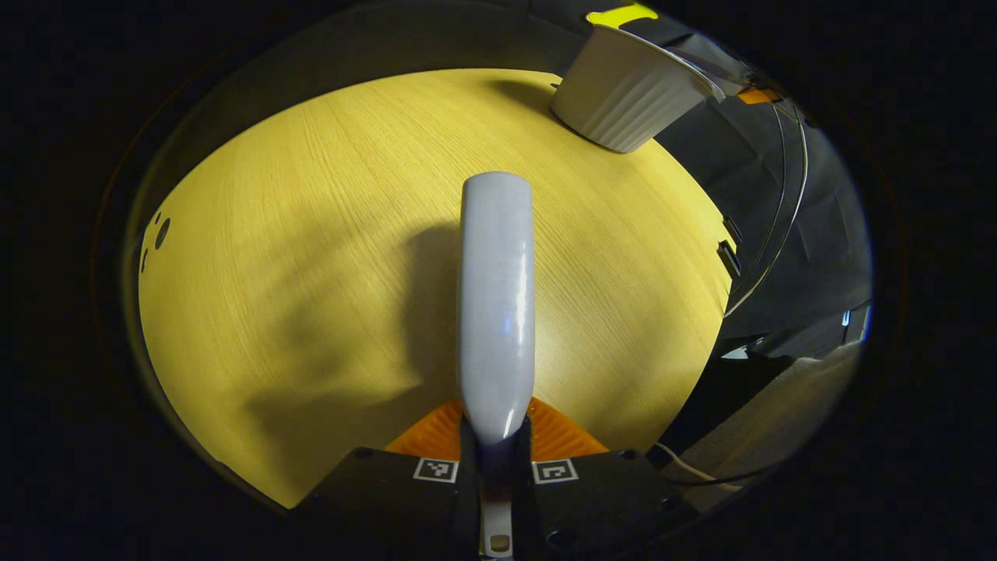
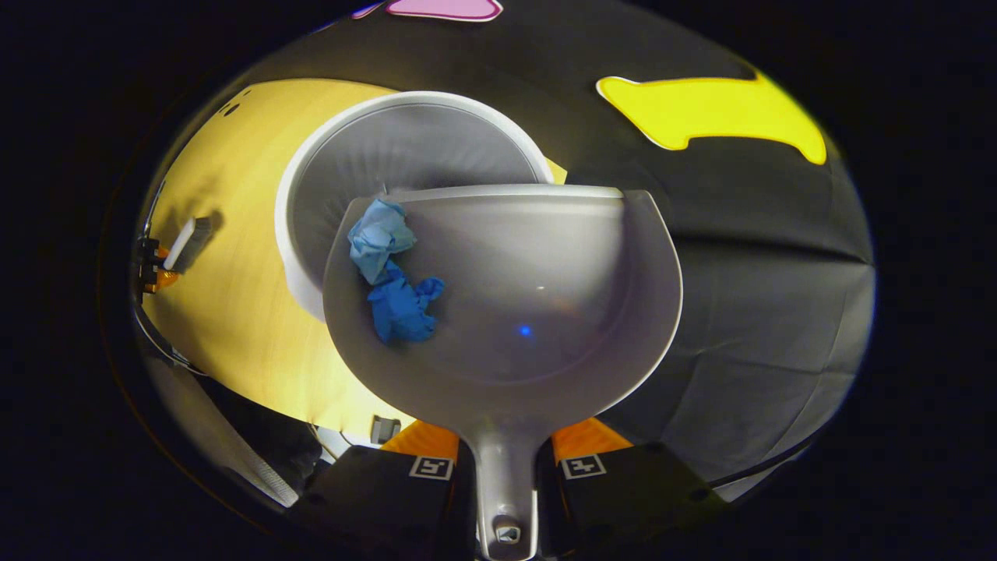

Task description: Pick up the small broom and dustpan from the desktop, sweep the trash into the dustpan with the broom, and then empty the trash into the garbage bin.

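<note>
My left gripper (image 1: 496,448) is shut on the white broom (image 1: 496,304), which points forward over the yellow wooden desktop (image 1: 311,234). The white ribbed garbage bin (image 1: 623,93) stands at the desktop's far right corner. My right gripper (image 2: 505,460) is shut on the handle of the white dustpan (image 2: 530,312). Crumpled blue trash (image 2: 393,280) lies in the pan's left side, near its front lip. The pan's front lip hangs over the open mouth of the bin (image 2: 405,140). Far off at the left, the broom (image 2: 187,241) shows above the desktop.
The desktop's right edge (image 1: 720,257) drops to black cloth and thin cables (image 1: 787,210). Small dark holes (image 1: 160,234) mark the desktop's left side. The bin sits close to the black cloth wall (image 2: 779,273).
</note>
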{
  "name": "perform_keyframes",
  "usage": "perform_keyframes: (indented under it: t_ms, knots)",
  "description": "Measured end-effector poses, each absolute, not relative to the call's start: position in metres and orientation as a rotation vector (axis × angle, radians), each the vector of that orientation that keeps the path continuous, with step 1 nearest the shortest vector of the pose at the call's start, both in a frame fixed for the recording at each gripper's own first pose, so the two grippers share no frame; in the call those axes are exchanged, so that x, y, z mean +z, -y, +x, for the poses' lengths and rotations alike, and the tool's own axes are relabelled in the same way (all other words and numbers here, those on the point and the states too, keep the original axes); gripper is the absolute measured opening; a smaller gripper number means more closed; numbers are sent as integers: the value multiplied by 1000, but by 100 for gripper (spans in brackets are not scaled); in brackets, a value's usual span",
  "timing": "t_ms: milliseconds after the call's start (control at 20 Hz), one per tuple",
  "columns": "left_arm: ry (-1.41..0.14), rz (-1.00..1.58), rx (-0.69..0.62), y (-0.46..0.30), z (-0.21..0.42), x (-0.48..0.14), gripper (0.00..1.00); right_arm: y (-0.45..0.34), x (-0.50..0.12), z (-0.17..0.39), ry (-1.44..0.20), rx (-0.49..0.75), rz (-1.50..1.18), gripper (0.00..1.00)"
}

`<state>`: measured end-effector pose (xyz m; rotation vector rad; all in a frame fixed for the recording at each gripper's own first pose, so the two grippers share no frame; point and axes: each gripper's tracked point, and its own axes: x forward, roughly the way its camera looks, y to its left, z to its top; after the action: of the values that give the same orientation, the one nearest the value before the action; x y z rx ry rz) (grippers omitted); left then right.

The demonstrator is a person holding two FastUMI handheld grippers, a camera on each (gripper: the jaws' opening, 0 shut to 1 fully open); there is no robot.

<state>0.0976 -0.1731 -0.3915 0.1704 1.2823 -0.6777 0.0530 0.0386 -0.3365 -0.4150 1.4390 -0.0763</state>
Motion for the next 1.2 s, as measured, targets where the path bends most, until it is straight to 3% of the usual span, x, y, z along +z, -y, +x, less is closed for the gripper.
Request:
perform_keyframes:
  t_ms: [600,1200]
  knots:
    - [-1295,156,-646,174,93,-387,20,-9,-313,70,-1550,83,-744,35]
    - [-1282,171,-628,174,94,-384,20,-7,-318,74,-1494,55,-723,35]
